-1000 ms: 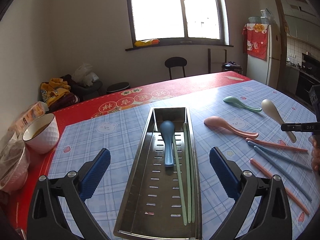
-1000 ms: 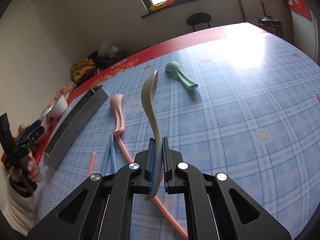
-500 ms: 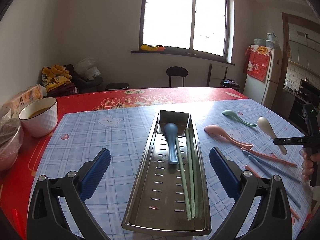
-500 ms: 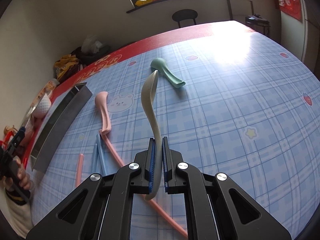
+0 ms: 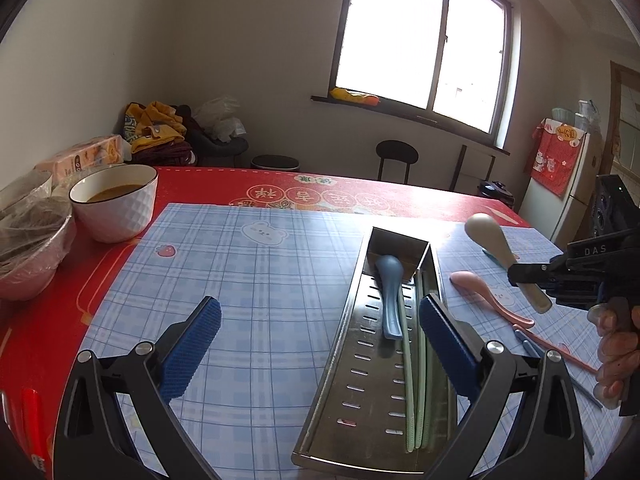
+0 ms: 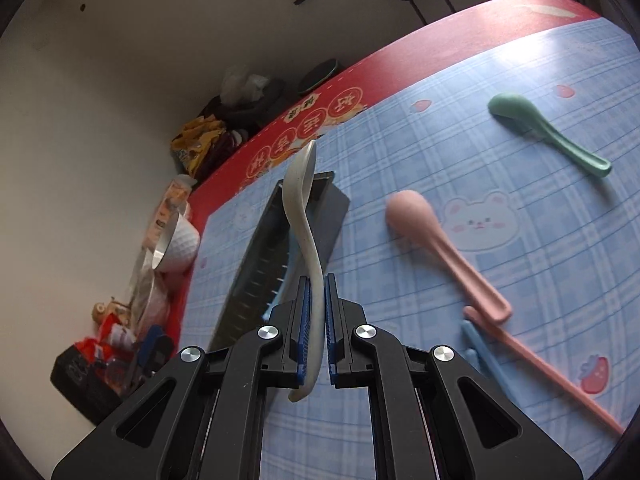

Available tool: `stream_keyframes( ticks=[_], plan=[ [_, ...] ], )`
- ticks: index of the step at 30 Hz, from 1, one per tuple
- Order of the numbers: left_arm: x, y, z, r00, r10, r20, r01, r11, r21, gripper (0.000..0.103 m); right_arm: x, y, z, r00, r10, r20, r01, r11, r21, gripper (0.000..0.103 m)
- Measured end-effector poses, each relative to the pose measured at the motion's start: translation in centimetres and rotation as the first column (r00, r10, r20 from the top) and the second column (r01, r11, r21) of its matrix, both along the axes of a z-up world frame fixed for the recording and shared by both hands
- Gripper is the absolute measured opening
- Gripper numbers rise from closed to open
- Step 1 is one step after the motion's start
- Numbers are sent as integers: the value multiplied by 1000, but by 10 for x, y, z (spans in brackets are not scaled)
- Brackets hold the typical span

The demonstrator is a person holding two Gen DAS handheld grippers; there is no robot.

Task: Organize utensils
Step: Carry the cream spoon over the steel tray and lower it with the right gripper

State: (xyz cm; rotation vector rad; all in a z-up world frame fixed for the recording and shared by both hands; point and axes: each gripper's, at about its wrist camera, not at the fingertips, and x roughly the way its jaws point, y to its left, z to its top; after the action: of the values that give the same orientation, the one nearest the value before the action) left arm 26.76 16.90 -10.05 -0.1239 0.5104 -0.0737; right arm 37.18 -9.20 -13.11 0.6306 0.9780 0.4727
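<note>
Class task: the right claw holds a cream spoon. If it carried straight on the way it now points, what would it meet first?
Most likely the metal tray: the cream spoon in the right claw points over its near wall, toward the blue spoon inside. Depth is unclear in this view.

Cream spoon (image 6: 301, 216) airborne over steel tray (image 5: 362, 368) holding blue spoon (image 5: 389, 280), green chopsticks (image 5: 412, 396); pink spoon (image 6: 436, 236) on mat.

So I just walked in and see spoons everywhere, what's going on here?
A person is sorting utensils into a metal tray. The right hand-held gripper is shut on a cream spoon, carried in the air near the tray. The left hand-held gripper is open and empty at the tray. A blue spoon and green chopsticks are already inside; the pink spoon and green spoon lie on the table.
</note>
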Motion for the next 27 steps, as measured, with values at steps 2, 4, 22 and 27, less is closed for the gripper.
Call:
stream_keyframes(
  ticks=[2,4,22,27],
  plan=[
    [1,2,-1,1000,8,-5,-8,1000,0,97,10,22,-1,1000,-7,-27,7,1000,11,7],
    [2,3,-2,1000,12,-8,-12,1000,-3,97,21,39,-4,998,-18,-60,19,1000,18,7],
    [6,10,-3,999,21,-27,-22,999,-29,97,49,94,-33,976,-96,-198,87,995,-52,7],
    [8,12,-6,999,32,-41,-33,999,-34,97,50,96,-39,972,-107,-211,95,993,-68,7]
  ],
)
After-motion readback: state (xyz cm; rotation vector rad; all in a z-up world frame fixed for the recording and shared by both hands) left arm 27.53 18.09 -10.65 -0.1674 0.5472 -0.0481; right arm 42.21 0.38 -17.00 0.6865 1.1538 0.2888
